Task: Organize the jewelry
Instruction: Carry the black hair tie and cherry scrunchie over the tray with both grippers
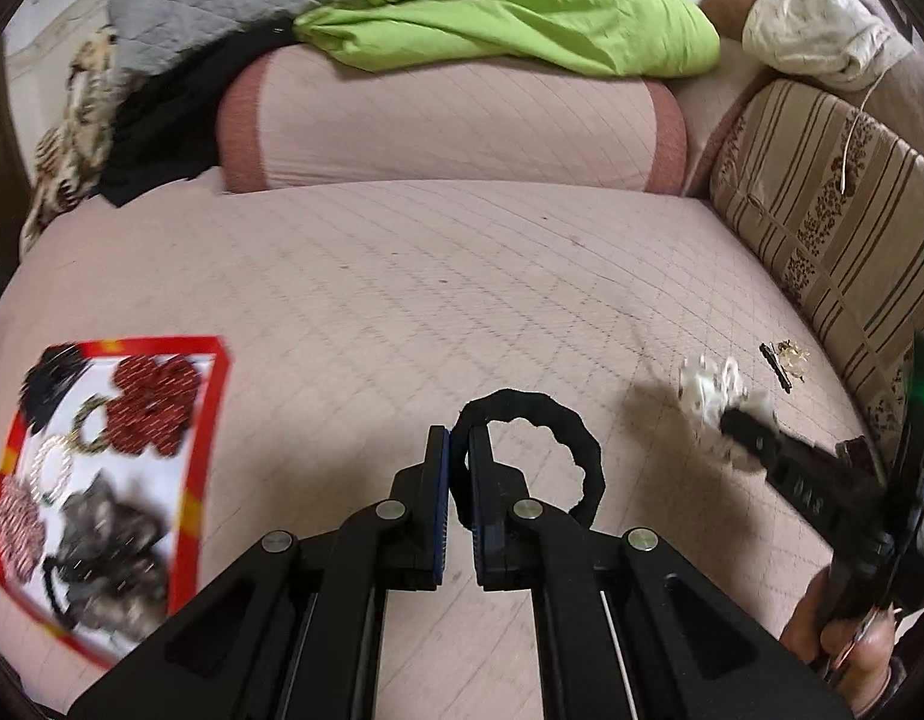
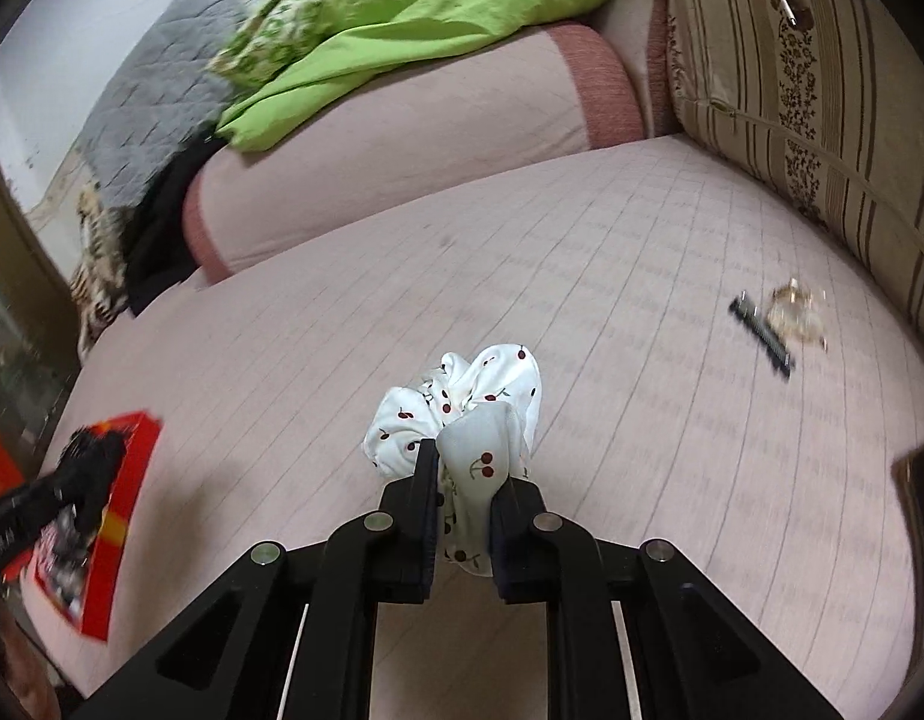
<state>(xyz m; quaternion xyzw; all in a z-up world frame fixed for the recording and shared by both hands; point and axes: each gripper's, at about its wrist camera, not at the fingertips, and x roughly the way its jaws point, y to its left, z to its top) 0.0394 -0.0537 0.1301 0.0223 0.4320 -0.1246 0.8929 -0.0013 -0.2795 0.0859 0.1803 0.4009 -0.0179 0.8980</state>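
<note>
My left gripper [image 1: 459, 441] is shut on a black scrunchie [image 1: 558, 420] and holds it above the pink quilted bed. My right gripper [image 2: 465, 456] is shut on a white cherry-print scrunchie [image 2: 462, 414]; it also shows blurred in the left wrist view [image 1: 717, 390]. A red-rimmed white tray [image 1: 216, 396] lies at the left and holds several scrunchies, among them a dark red one [image 1: 153, 402] and a grey one [image 1: 111, 540]. In the right wrist view the tray [image 2: 129, 480] is at the far left, with the left gripper [image 2: 87, 471] over it.
A black hair clip [image 2: 762, 330] and a small gold piece [image 2: 795, 309] lie on the bed at the right; they also show in the left wrist view [image 1: 775, 366]. A pink bolster [image 1: 450, 126] with a green blanket [image 1: 522, 18] lies behind. A striped cushion [image 1: 834, 228] stands right.
</note>
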